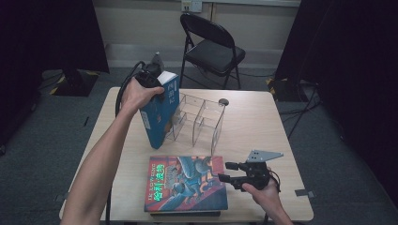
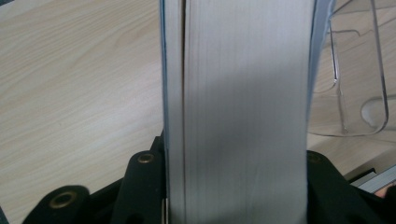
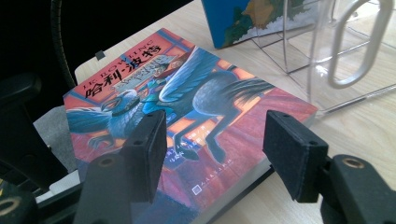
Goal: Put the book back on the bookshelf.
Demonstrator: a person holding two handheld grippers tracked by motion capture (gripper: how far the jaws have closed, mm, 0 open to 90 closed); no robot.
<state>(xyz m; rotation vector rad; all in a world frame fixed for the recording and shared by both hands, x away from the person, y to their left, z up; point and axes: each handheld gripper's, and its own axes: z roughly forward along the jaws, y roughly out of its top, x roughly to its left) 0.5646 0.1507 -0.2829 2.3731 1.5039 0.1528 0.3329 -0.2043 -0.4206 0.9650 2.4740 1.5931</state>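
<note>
Red-covered book lies flat at the table's near edge, cover up, stacked on a darker book whose edge peeks out beneath it; it sits just in front of the clear acrylic organizer, close to it but not touching as far as I can tell. Right gripper hovers just off the red book's right edge, jaws spread wide, nothing between them; in the right gripper view the pads frame that book's corner without contact. Left gripper is clamped on the top of the blue book, gripping its page edge; left gripper view shows the page block squeezed between both jaws. Blue book stands upright, tilted slightly, bottom corner on the table, right up against the organizer's left side; can't tell whether it's in the first slot or just outside it. Organizer wall shows just beside the pages. Black folding chair stands beyond the organizer, past the table's far edge.
</note>
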